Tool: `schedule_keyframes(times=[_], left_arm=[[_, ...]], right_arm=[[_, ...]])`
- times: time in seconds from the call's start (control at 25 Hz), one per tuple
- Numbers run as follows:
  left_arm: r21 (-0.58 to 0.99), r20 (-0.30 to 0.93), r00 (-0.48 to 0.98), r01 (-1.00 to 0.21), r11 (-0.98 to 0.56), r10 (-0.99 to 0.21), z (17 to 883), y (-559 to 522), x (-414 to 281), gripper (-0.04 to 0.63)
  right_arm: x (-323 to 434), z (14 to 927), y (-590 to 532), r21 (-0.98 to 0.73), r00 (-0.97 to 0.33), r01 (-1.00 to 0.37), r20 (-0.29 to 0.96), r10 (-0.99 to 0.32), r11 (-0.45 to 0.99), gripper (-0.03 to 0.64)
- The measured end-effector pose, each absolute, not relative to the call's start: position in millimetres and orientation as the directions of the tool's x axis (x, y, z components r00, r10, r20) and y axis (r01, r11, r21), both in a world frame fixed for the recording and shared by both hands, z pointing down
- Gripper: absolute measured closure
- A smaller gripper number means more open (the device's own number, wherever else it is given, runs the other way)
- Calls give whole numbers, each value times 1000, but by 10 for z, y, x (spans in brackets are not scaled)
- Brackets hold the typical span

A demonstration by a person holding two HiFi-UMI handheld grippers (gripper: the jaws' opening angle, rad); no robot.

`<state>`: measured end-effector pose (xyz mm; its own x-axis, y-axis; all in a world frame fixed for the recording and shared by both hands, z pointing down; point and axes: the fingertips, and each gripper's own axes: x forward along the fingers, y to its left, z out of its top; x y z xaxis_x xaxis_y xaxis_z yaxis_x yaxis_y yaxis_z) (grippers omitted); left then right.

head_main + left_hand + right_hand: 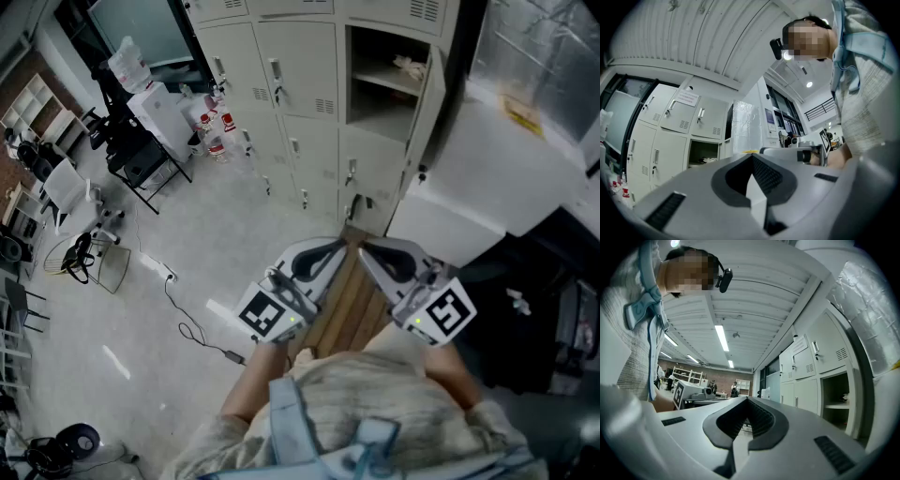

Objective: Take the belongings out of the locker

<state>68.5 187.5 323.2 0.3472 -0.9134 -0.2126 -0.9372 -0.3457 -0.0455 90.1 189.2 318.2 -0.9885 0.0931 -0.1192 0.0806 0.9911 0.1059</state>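
Head view looks steeply down on a bank of pale grey lockers (pixel 281 84), where one open locker (pixel 386 89) has its door (pixel 427 112) swung out to the right. On the shelf inside that open locker lie the belongings (pixel 410 66), small pale items too blurred to name (the left gripper view shows them as a light heap on the same shelf). Both tools are held well short of the open locker, close to the person's chest and apart from the belongings. The left gripper (pixel 337 247) has its jaws together with nothing between them, and the right gripper (pixel 366 248) is likewise closed and empty. Their tips nearly meet above a wooden strip (pixel 349 305). Left of the open locker, past the shut doors, red-capped bottles (pixel 217 131) cluster by a white cart (pixel 159 112). Just right of the open locker stands a large white cabinet (pixel 497 178). A black cable (pixel 187 328) trails on the floor, well to the locker's left.
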Motion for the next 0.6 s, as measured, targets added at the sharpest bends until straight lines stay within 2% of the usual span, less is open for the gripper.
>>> schedule_keyframes(times=[0.6], left_arm=[[-18,-231,351,-934,-356,-907,3235,2129,236,592]], right_arm=[[395,3226,2262,114,-991,115,-61,123,987,615]])
